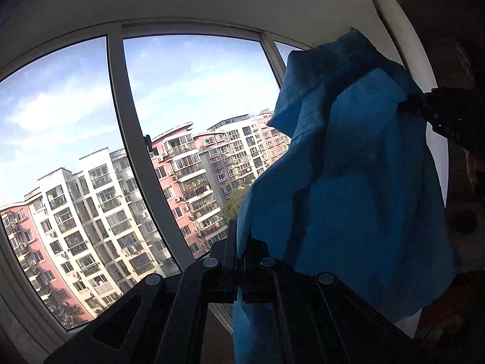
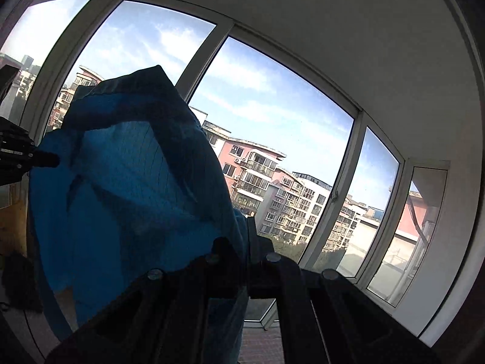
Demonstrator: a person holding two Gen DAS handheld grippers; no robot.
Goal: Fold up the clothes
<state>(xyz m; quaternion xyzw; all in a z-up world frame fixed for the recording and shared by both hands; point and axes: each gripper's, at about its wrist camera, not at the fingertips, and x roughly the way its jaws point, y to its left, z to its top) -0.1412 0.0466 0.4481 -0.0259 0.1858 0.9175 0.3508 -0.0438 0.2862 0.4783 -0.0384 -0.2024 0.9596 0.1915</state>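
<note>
Window (image 1: 127, 151) fills most of both views, white frame, sky + pink and white apartment blocks (image 1: 91, 212) outside. Both grippers are raised and aimed up/outward at the glass, so no table or floor shows.

Blue garment (image 1: 348, 182) hangs in the air between the two grippers, backlit, creased, w/ thin line pattern on the cloth; its lower edge drapes loose. In right wrist view the same garment (image 2: 130, 188) covers the left half of the picture.

Left gripper (image 1: 239, 257): pointing up toward the window, jaws together, clamped on an edge of the garment; cloth runs down between them and hangs below. It also shows at the left edge of the right wrist view (image 2: 45, 160), tip pinching the cloth.

Right gripper (image 2: 247, 242): tilted up the same way, jaws closed on another edge of the garment. In left wrist view it enters from the right (image 1: 412, 104), tip biting the fabric, higher than the left one.

Writing: pale letters on the right gripper's body, approx. "DAS", partly cut off.
</note>
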